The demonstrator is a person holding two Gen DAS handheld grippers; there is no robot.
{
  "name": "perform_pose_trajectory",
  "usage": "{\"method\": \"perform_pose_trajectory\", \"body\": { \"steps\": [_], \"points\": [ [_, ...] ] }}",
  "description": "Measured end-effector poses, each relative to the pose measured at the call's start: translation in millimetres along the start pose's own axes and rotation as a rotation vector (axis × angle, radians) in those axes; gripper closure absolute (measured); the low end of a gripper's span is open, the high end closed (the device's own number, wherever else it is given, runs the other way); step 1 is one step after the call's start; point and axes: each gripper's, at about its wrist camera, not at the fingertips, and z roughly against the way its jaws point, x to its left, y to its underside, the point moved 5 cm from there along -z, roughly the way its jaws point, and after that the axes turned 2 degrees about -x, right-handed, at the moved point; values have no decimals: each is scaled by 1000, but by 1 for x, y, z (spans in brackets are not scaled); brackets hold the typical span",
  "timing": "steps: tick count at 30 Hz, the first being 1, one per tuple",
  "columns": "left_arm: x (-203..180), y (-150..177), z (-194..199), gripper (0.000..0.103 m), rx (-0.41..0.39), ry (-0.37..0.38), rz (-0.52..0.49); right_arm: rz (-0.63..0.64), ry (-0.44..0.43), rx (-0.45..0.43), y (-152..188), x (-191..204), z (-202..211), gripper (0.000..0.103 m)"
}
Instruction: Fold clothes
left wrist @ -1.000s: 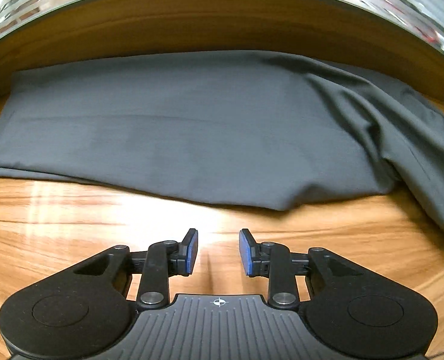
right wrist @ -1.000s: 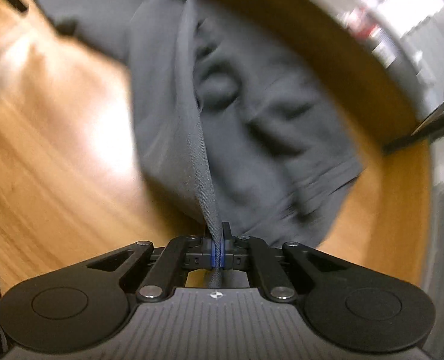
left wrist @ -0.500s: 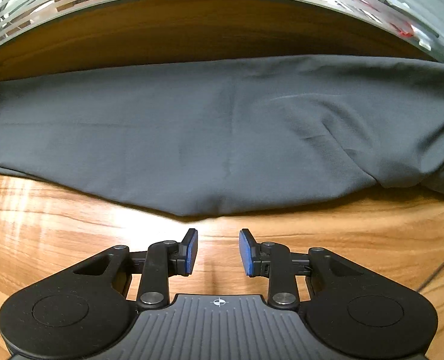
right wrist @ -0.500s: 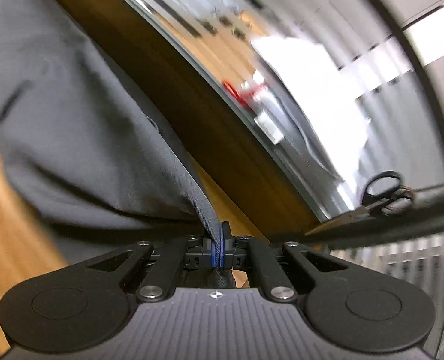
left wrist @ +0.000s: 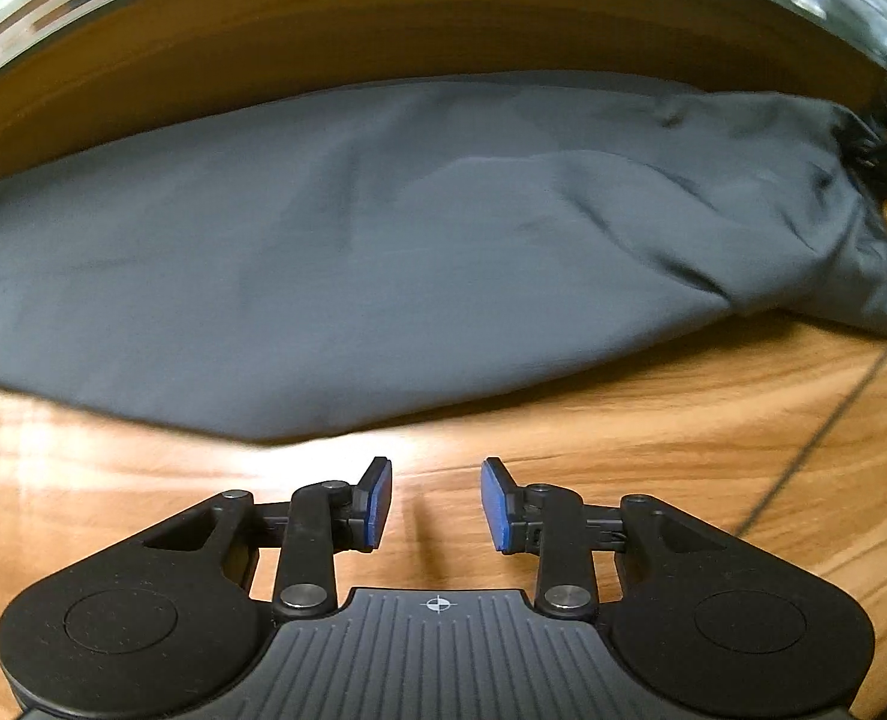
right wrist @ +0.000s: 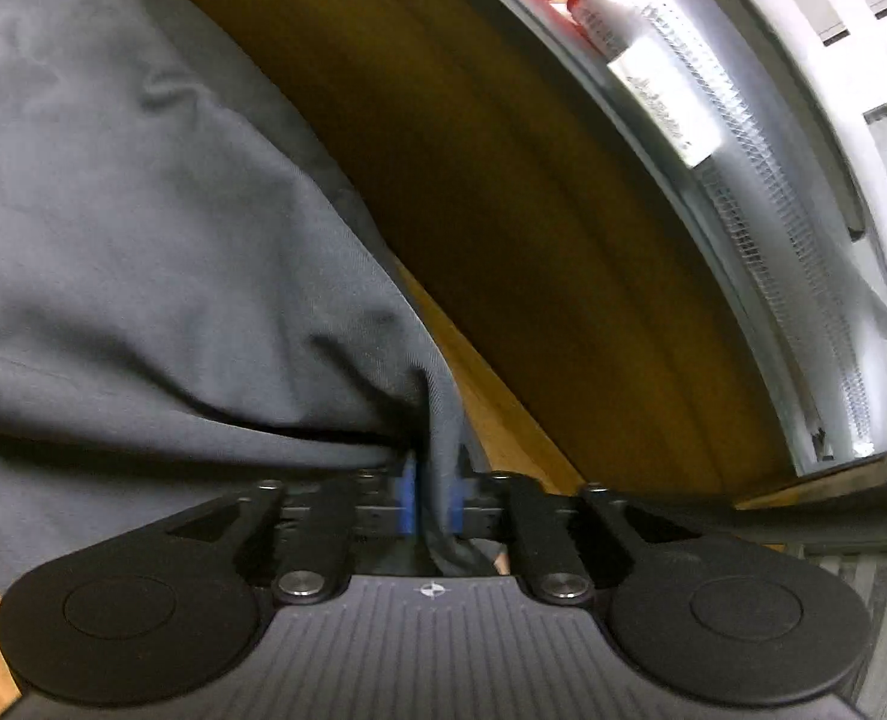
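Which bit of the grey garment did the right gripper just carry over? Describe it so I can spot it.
On the wooden table, follow the grey garment to its right end. There a bunched fold rises between the right gripper pads, which have just been opening; the rest lies flat.

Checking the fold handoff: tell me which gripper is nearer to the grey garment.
Right. The right gripper has the grey garment between its jaws, which have just been opening. The left gripper hangs over bare wooden table, short of the garment's near edge.

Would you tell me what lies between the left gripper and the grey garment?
Only bare wooden table separates the left gripper from the grey garment, in the left wrist view.
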Motion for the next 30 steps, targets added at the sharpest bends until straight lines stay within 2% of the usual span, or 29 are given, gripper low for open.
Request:
{"method": "perform_pose_trajectory", "body": {
  "steps": [4,6,12,17,23,24,25,26,27,29,30],
  "points": [
    [-19,-3,-8,65,-8,5,-59,-64,5,-47,14,-3,26,61],
    [-27,-5,-12,60,-18,7,-87,-101,-6,-66,26,0,44,56],
    [-56,-18,-19,59,-77,9,-236,-189,-97,-84,67,36,86,53],
    [-76,-32,-31,58,-106,2,-343,-169,-197,-72,89,85,98,50],
    [-83,-43,-48,59,-92,2,-389,-130,-205,-61,92,126,87,51],
    [-84,-44,-50,60,-92,5,-397,-128,-202,-63,92,129,84,53],
    [-84,-45,-51,69,-94,9,-408,-126,-192,-70,92,130,82,55],
    [-84,-46,-51,91,-96,13,-419,-124,-177,-79,91,129,81,68],
    [-84,-47,-50,95,-100,17,-428,-128,-165,-85,90,127,79,84],
    [-83,-50,-42,98,-112,23,-441,-150,-167,-92,87,119,82,100],
    [-82,-52,-38,99,-118,28,-444,-162,-171,-96,87,116,84,101]
  ]
}}
